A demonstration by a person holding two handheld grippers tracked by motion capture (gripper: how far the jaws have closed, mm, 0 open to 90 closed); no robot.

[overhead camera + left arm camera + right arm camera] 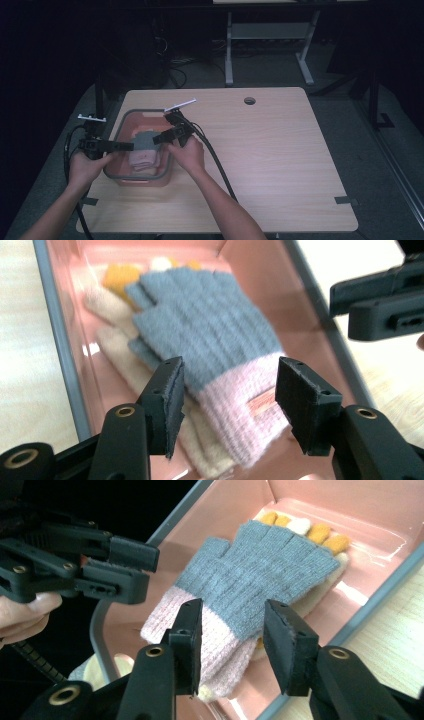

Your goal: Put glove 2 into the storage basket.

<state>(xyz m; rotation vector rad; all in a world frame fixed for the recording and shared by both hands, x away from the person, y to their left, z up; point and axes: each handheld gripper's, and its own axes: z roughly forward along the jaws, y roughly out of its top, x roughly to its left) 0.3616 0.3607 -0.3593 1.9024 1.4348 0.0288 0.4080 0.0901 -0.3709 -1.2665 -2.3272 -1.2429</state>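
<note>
Reaching into pink bin [121, 177] on worktop [280, 165]: grey-and-pink knit glove [210, 340] tops a beige pair. Left gripper [227, 400] and right gripper [231, 640], both open, empty, straddle its pink cuff [200, 640]. We judge: pinch only the top cuff, lift straight.

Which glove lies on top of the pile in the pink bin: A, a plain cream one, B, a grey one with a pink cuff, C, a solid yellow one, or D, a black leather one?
B: in the left gripper view the grey glove with a pink cuff lies over a cream glove inside the pink bin.
</note>
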